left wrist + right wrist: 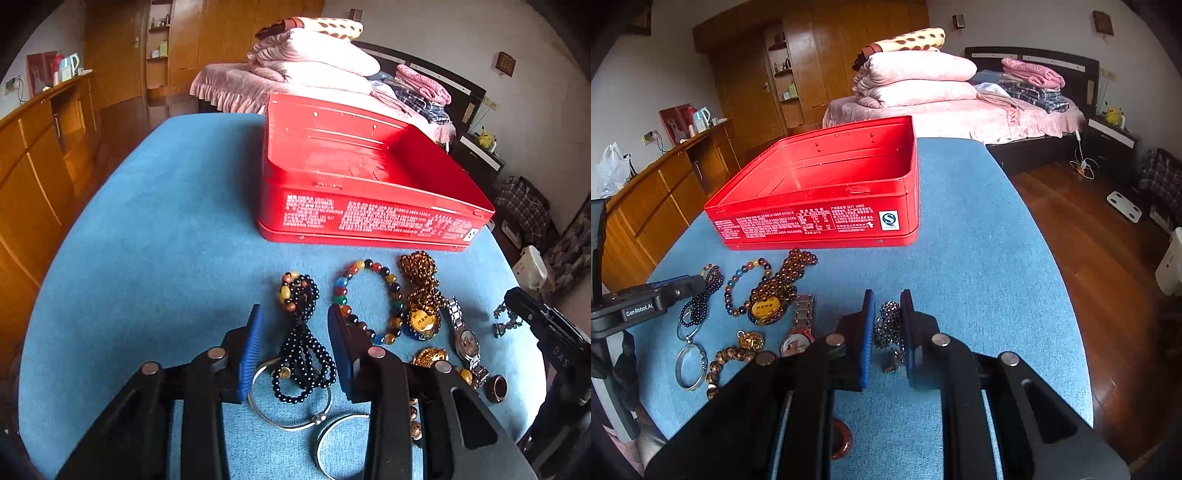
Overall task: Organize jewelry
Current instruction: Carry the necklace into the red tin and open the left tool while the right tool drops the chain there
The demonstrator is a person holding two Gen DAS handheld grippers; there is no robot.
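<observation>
My left gripper (294,310) stands open over a black bead necklace (303,343) on the blue tablecloth; the beads lie between the blue pads without touching them. My right gripper (887,295) is shut on a dark metallic bead bracelet (890,321), which bunches between its pads just above the cloth. An open red tin box (369,218) stands behind the jewelry. In front of it lie a multicoloured bead bracelet (386,272), a brown bead necklace with a gold pendant (421,291), a wristwatch (466,339), silver bangles (291,424) and a dark ring (496,387).
The blue-covered table (979,240) ends at the right above a wooden floor (1089,240). A bed with folded pink bedding (923,74) stands behind the table, and wooden cabinets (33,166) line the left side. A reddish ring (842,439) lies under my right gripper.
</observation>
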